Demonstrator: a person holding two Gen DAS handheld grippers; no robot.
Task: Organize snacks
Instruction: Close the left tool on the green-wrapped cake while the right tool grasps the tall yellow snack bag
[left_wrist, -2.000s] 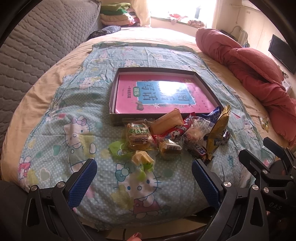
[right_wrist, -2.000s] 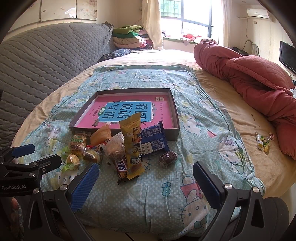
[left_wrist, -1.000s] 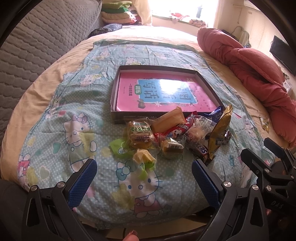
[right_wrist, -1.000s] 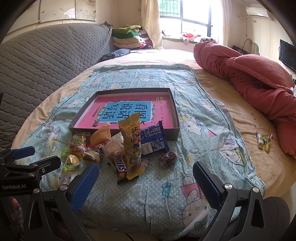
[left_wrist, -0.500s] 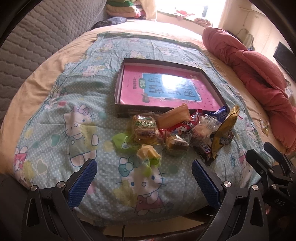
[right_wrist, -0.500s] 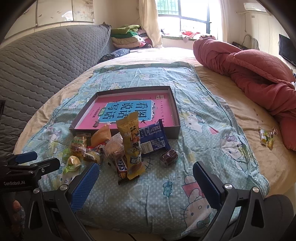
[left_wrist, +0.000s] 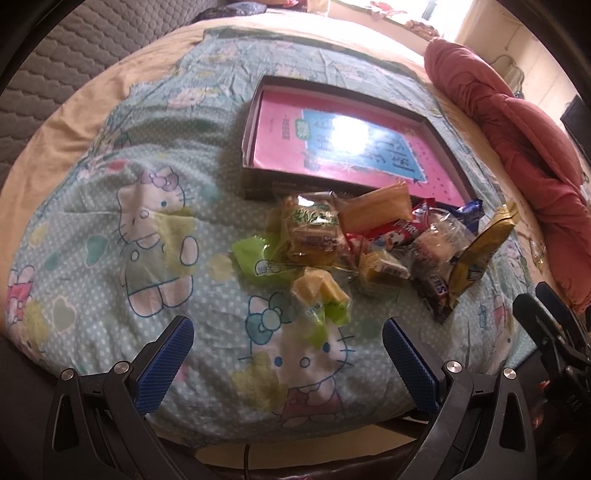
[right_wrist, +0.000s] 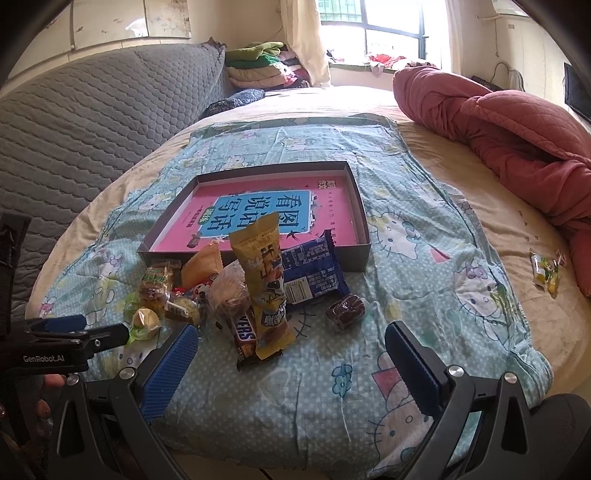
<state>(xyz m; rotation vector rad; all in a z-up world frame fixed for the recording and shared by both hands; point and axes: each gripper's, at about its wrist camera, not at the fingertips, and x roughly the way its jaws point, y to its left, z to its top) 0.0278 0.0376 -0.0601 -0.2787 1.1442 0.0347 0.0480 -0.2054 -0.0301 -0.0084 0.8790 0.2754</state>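
Observation:
A pile of wrapped snacks (left_wrist: 354, 243) lies on a Hello Kitty blanket in front of a shallow dark box (left_wrist: 255, 147) with a pink and blue book in it. In the right wrist view the pile (right_wrist: 236, 291) includes a tall yellow bag (right_wrist: 264, 273), a blue packet (right_wrist: 314, 273), a Snickers bar (right_wrist: 245, 334) and a small brown cake (right_wrist: 345, 306); the box (right_wrist: 364, 236) is behind. My left gripper (left_wrist: 288, 354) is open and empty, just short of a yellow-green wrapped snack (left_wrist: 321, 295). My right gripper (right_wrist: 291, 365) is open and empty, near the front of the pile.
A red quilt (right_wrist: 509, 125) lies bunched at the right. A stray yellow-green candy (right_wrist: 543, 271) sits on the bare sheet at the far right. A grey padded headboard (right_wrist: 74, 122) runs along the left. Folded clothes (right_wrist: 258, 62) are stacked by the window.
My left gripper has moved forward and down toward the snack pile, so the yellow-green snack is now close between its fingers. The right gripper has crept forward slightly. Nothing has been grasped.

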